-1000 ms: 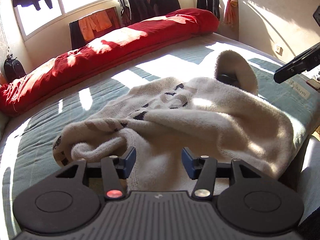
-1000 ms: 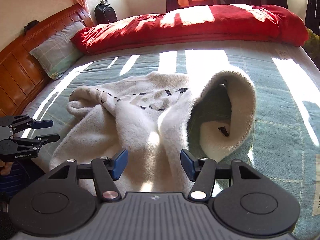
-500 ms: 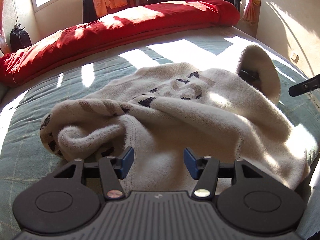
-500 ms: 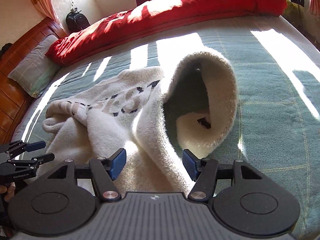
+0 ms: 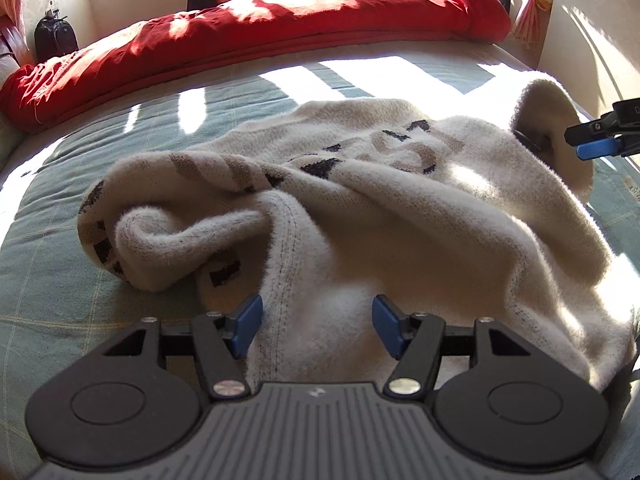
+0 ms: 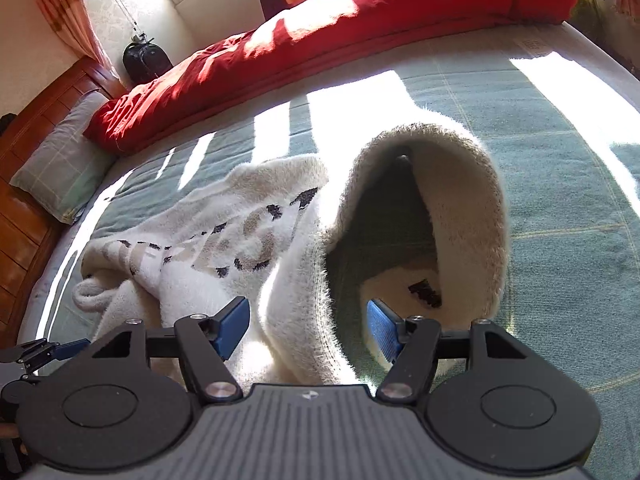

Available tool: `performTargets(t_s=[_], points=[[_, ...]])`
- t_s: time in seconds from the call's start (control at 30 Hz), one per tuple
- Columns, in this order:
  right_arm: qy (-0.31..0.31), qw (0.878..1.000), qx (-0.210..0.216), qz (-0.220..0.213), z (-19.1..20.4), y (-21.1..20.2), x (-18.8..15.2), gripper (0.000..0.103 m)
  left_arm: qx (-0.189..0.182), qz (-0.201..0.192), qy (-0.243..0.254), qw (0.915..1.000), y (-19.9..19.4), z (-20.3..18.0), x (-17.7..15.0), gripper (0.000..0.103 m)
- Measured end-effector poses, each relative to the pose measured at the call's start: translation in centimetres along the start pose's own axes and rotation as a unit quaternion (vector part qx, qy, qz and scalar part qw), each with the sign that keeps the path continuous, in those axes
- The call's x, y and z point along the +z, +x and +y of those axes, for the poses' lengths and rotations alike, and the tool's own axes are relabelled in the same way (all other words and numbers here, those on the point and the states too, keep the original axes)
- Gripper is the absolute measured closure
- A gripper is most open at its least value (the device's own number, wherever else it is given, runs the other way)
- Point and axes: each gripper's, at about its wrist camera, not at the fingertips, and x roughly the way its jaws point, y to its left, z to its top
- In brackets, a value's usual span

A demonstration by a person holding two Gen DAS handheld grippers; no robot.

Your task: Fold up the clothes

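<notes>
A fluffy cream knitted sweater with dark and tan lettering [image 5: 360, 216] lies crumpled across the middle of the green checked bed cover [image 5: 52, 280], filling the centre of the left wrist frame. One rolled sleeve [image 5: 168, 240] curls at centre left of that frame, and the hem arches up into a hollow hood-like loop [image 6: 452, 200] at centre right of the right wrist frame.

The left tool [image 5: 318, 330] sits at the lower centre of its frame with its blue-tipped fingers [image 5: 248, 326] spread wide, the sweater's stitched edge lying between them and nothing pinched. The right tool [image 6: 308, 330] is likewise spread at the lower centre of its own frame, a thick fold of the sweater running between its fingers [image 6: 232, 326], ungripped; it also shows at the right edge of the left wrist frame, beside the loop.

A long red quilt [image 5: 260, 28] stretches across the top of both frames. A grey-green pillow [image 6: 60, 168] rests against the wooden headboard [image 6: 28, 200] at the left.
</notes>
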Motion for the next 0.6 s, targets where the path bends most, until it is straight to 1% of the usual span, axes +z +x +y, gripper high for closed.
performTargets(t_s=[0.2, 0.43, 0.6], points=[[0.038, 0.999, 0.011, -0.012, -1.6, 0.6, 1.2, 0.032, -0.009, -0.007, -0.002, 0.9999, -0.1, 0.0, 0.2, 0.038], [0.053, 0.998, 0.016, -0.016, -2.1, 4.1, 3.0, 0.032, -0.007, -0.009, 0.001, 0.9999, 0.0, -0.3, 0.3, 0.037], [0.059, 0.998, 0.015, -0.017, -2.4, 6.9, 4.3, 0.031, -0.011, -0.010, -0.010, 0.9998, -0.2, 0.1, 0.0, 0.037]])
